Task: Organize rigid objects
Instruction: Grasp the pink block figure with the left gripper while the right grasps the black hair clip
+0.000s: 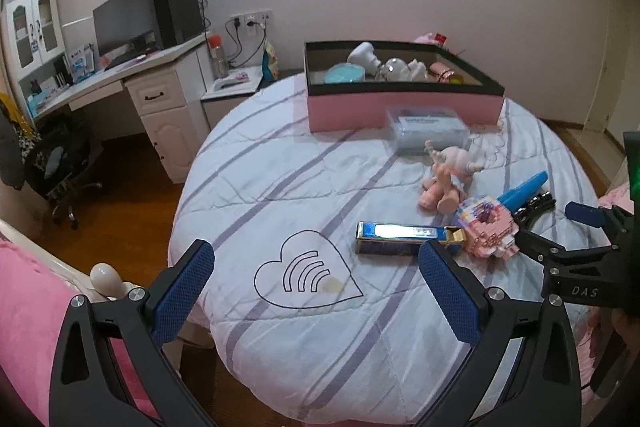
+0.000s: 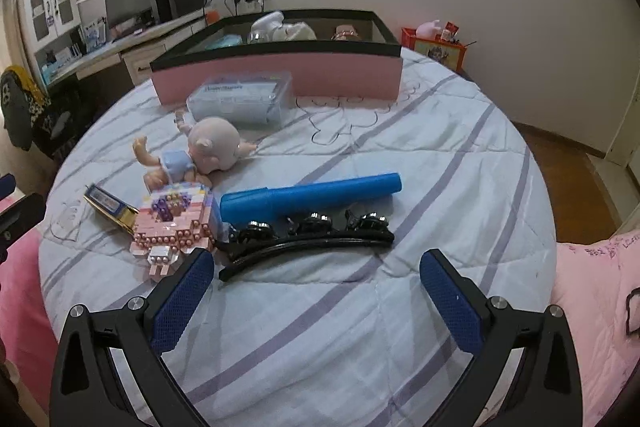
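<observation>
A pink box with a black rim (image 1: 400,105) (image 2: 280,71) stands at the far side of the bed and holds several small items. In front of it lie a clear plastic case (image 1: 427,127) (image 2: 242,101), a small doll (image 1: 448,175) (image 2: 200,155), a pink brick figure (image 1: 486,227) (image 2: 172,223), a blue tube (image 1: 522,191) (image 2: 312,197), a black curved jingle bar (image 2: 308,237) and a blue-and-gold flat box (image 1: 404,237) (image 2: 109,205). My left gripper (image 1: 316,291) is open, just short of the flat box. My right gripper (image 2: 316,297) is open, just short of the jingle bar.
A striped white quilt (image 1: 300,195) (image 2: 400,163) covers the bed. A white desk with a monitor (image 1: 124,23) and a bedside table (image 1: 232,89) stand beyond the left edge, over wooden floor. Pink bedding (image 2: 596,291) lies at the right. An orange crate (image 2: 436,45) sits behind the pink box.
</observation>
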